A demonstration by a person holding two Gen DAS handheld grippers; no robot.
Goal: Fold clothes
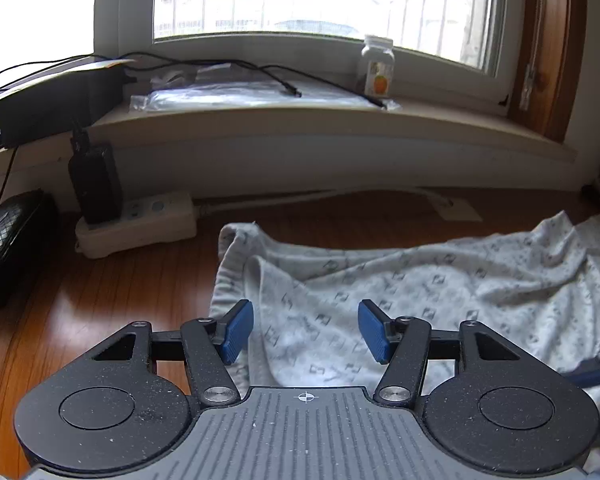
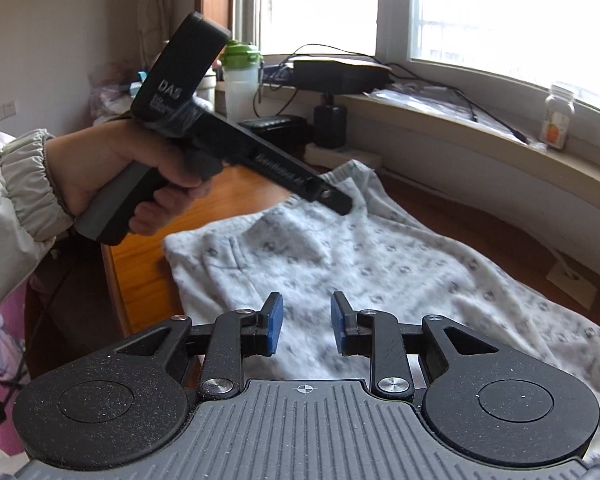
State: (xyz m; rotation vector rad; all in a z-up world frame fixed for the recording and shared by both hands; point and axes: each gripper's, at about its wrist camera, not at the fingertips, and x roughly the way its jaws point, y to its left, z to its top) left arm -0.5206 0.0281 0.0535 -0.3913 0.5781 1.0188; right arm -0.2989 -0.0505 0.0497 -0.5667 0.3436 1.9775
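A white fleece garment with a small grey print lies spread and rumpled on the wooden table, its elastic hem at the left end. My left gripper hovers open just above that end, with cloth under the blue pads but nothing pinched. In the right wrist view the same garment runs away from me. My right gripper is open with a narrower gap over its near part, holding nothing. A hand in a pale sleeve holds the left gripper, its tip low over the garment's far end.
A white power strip with a black adapter sits behind the garment. A black woven case lies at the left. The windowsill carries cables, a plastic bag and a small bottle. The table's edge drops off at the left.
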